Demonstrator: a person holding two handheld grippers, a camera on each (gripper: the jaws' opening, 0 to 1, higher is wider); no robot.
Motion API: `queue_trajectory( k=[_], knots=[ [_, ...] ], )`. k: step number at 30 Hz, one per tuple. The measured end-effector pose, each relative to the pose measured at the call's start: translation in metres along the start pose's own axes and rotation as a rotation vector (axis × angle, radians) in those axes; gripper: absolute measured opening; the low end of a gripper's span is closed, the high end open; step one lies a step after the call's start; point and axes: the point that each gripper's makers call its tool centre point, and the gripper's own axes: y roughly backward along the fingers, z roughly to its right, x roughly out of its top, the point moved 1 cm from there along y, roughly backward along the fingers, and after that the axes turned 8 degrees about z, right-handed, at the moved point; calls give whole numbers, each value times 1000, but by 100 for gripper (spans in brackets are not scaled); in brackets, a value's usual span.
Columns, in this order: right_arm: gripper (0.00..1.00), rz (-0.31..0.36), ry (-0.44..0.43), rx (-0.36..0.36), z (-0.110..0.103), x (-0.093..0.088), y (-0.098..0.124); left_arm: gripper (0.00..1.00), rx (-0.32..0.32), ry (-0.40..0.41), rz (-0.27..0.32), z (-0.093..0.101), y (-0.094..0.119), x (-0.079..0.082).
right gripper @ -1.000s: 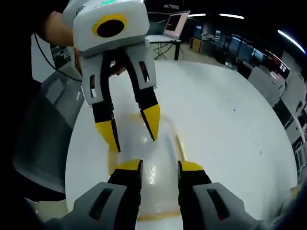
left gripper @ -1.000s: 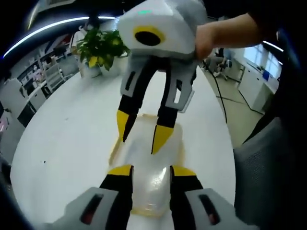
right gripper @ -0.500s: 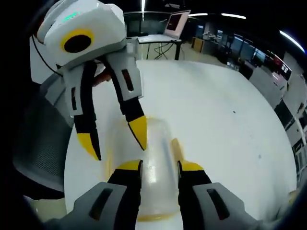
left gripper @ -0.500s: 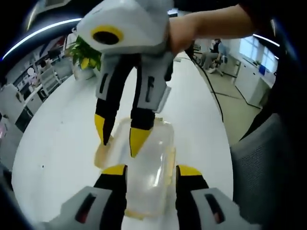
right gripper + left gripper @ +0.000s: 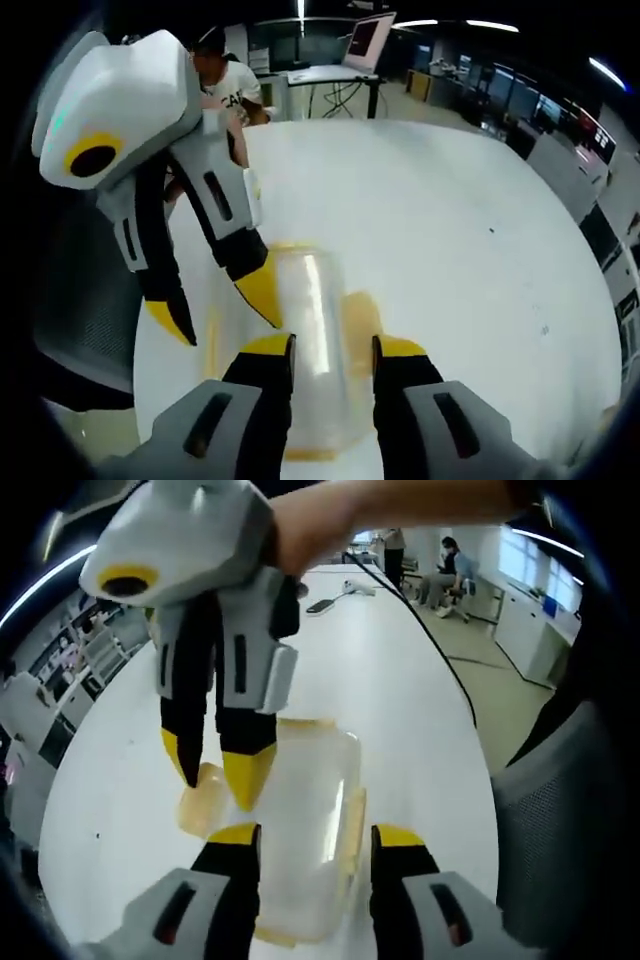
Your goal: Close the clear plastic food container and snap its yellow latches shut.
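Two tools: the left tool (image 5: pixel 305 845) and the right tool (image 5: pixel 335 350) both hang over one clear plastic food container with yellow latches (image 5: pixel 300 820), coming at it from opposite ends.
Where the box is: it sits flat on the big round white tabletop (image 5: pixel 400 680), close to the edge, right under both tools.
Left tool: its two black jaws with yellow tips are spread apart, one on each side of the box. I cannot tell if they touch it.
Right tool: its jaws are spread apart too, with the box between them.
Lid: it looks like it lies on the box, but I cannot tell if it is pressed all the way down.
Latches: a yellow side latch (image 5: pixel 353 825) and another yellow flap (image 5: pixel 203 798) stick out, so I think they are not snapped yet.
How it feels: likely light, thin, smooth and slippery. It may slide if pushed from one side only.
Where to hold: I would hold the top down with one tool and push a latch flap in with the other.
Shape: a long box with round corners and a shiny see-through top.
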Motion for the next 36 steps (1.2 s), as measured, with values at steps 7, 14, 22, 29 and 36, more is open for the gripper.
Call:
queue_trajectory(
  k=[7, 14, 22, 29, 36],
  knots=[
    [29, -11, -75, 60, 6, -3, -3, 38, 14, -27, -25, 0, -2, -4],
    [34, -85, -49, 148, 5, -4, -5, 38, 40, -42, -24, -2, -6, -3],
    [39, -185, -10, 195, 3, -11, -15, 39, 58, -79, -18, -1, -7, -4],
    [39, -236, -18, 225, 3, -8, -16, 40, 76, -106, -17, -1, -8, -5],
    [39, -264, -38, 263, 3, -11, -18, 40, 83, -107, -5, -1, -9, -5]
  ],
)
